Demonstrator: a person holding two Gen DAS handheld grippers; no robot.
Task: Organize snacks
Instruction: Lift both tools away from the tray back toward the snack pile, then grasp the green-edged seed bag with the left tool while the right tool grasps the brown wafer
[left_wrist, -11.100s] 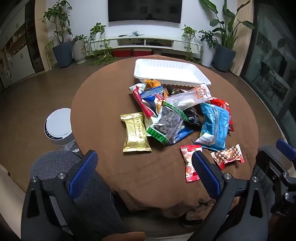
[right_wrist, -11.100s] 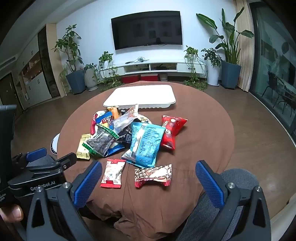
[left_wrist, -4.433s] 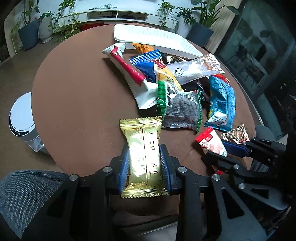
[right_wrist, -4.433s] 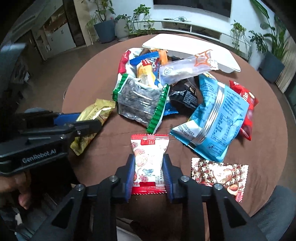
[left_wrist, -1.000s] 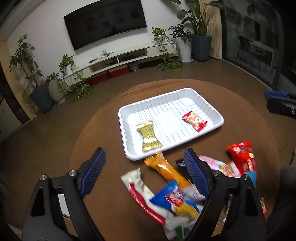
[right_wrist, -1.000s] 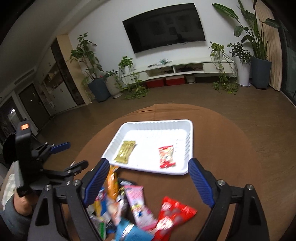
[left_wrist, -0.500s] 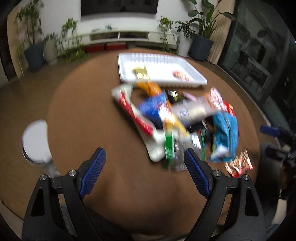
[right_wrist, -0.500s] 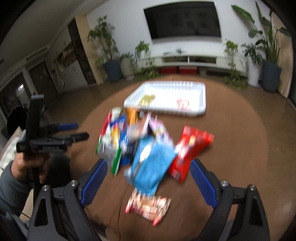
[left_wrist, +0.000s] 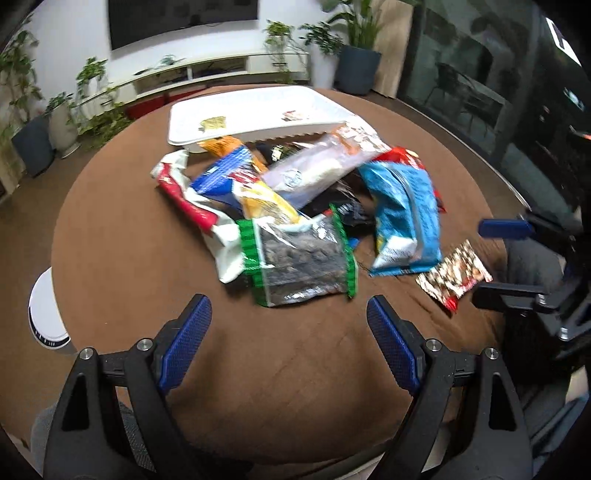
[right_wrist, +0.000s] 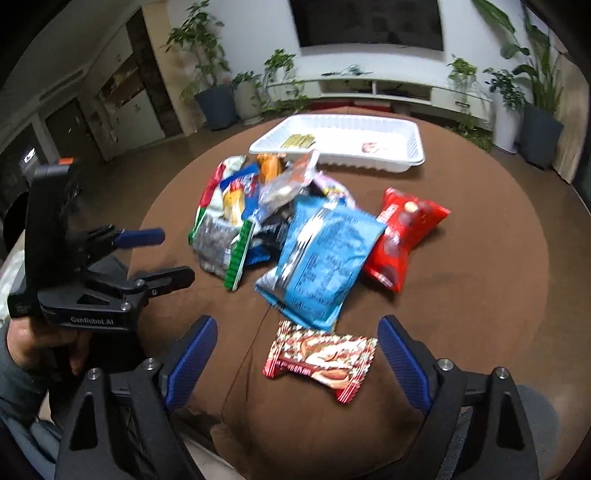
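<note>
You are between picks; your left gripper (left_wrist: 284, 343) gapes empty at lower frame; your right gripper (right_wrist: 295, 354), closing, brackets the chocolate packet (right_wrist: 320, 354); grip it, then carry it to the tray (right_wrist: 415, 146).

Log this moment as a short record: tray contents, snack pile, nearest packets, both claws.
tray: white ribbed plastic tray at the far side of the round brown table
in tray: gold wrapper, small red-and-white packet
pile: mixed packets between the tray and the claws
nearest left claw: green-edged clear bag of dark snacks
nearest right claw: red-and-brown chocolate wrapper
left claw: open, empty
right claw: closing, nothing between its jaws
</note>
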